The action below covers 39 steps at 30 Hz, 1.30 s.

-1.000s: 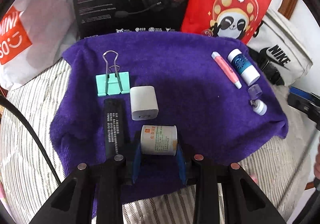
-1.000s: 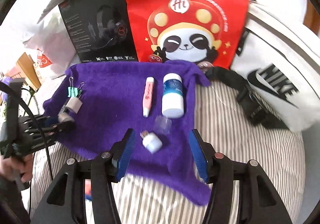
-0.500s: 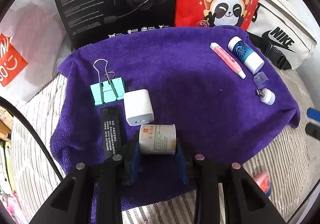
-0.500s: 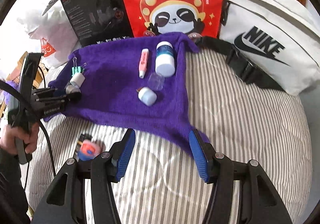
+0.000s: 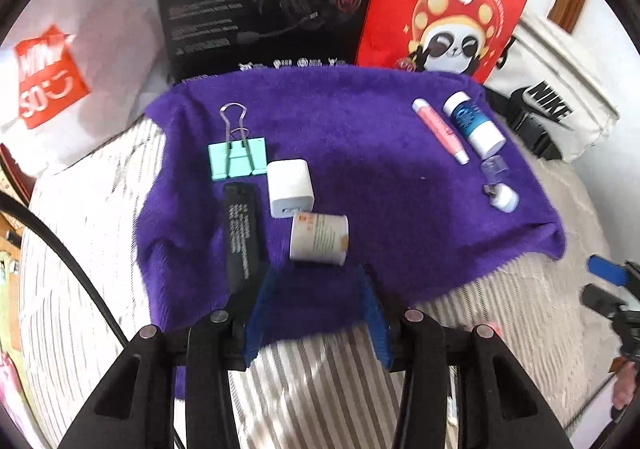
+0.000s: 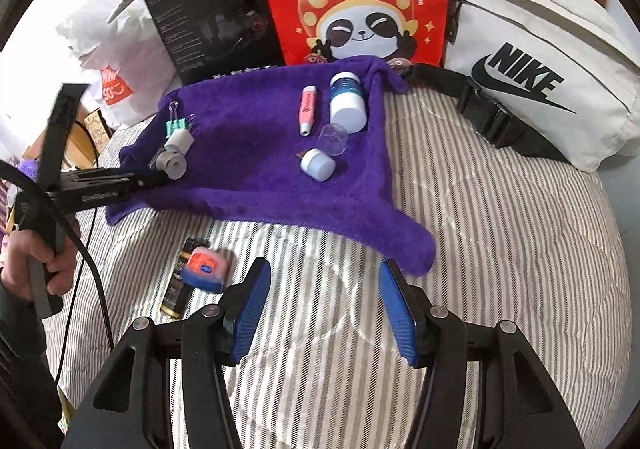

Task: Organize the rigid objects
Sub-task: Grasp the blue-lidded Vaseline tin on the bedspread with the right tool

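Released a moment earlier, the bottle (image 5: 319,237) lay on the towel (image 5: 360,153) beside the charger (image 5: 289,193), clip (image 5: 237,161) and black bar (image 5: 241,237); the left tool (image 5: 316,313) had backed off, jaws opening and empty. The right tool (image 6: 325,313) hung apart, empty, over the bed (image 6: 500,249). A tape (image 6: 205,269) and battery (image 6: 178,285) still lay off the towel, seemingly left to place.

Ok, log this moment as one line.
left gripper: jaws opening, empty | white roll: on purple towel | right gripper: jaws open, over striped bedding
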Available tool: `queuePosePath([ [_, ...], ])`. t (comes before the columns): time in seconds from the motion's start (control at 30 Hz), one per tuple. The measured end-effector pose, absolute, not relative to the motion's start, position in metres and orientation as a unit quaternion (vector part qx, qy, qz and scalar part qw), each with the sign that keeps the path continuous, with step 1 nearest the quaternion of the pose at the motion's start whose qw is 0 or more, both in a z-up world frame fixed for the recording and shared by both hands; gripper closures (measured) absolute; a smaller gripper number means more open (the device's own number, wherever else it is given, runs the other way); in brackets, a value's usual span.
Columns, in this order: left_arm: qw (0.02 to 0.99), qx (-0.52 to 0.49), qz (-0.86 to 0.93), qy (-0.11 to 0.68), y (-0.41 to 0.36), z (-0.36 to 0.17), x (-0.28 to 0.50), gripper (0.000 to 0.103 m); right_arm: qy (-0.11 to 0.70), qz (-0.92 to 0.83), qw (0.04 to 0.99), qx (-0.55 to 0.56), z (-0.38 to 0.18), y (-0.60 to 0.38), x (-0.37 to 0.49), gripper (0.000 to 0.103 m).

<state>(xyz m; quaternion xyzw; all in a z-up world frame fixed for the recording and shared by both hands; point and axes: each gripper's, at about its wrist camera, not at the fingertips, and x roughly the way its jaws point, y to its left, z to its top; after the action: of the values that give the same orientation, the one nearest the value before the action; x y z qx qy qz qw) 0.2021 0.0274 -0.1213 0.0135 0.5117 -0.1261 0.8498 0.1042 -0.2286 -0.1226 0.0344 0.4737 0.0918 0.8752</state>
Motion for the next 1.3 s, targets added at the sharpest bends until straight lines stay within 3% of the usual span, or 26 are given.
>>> queuePosePath([
  [0.17, 0.860, 0.016, -0.120, 0.496, 0.037, -0.112, 0.172, 0.061, 0.476, 0.105, 0.873, 0.028, -0.126, -0.214, 0.100, 0.047],
  [0.7, 0.853, -0.006, -0.106, 0.512, 0.060, -0.152, 0.123, 0.061, 0.489, 0.164, 0.856, -0.040, -0.155, -0.144, 0.098, 0.047],
  [1.1, 0.853, -0.004, -0.118, 0.508, 0.057, -0.153, 0.122, 0.051, 0.493, 0.165, 0.851, -0.076, -0.178, -0.128, 0.126, 0.047],
  [1.13, 0.854, -0.004, -0.118, 0.507, 0.056, -0.153, 0.122, 0.050, 0.493, 0.165, 0.851, -0.076, -0.179, -0.127, 0.130, 0.050],
  [1.2, 0.855, -0.002, -0.117, 0.506, 0.055, -0.153, 0.122, 0.050, 0.489, 0.165, 0.854, -0.073, -0.178, -0.128, 0.135, 0.064],
  [1.3, 0.856, 0.000, -0.115, 0.505, 0.054, -0.153, 0.122, 0.049, 0.493, 0.167, 0.852, -0.052, -0.175, -0.136, 0.139, 0.067],
])
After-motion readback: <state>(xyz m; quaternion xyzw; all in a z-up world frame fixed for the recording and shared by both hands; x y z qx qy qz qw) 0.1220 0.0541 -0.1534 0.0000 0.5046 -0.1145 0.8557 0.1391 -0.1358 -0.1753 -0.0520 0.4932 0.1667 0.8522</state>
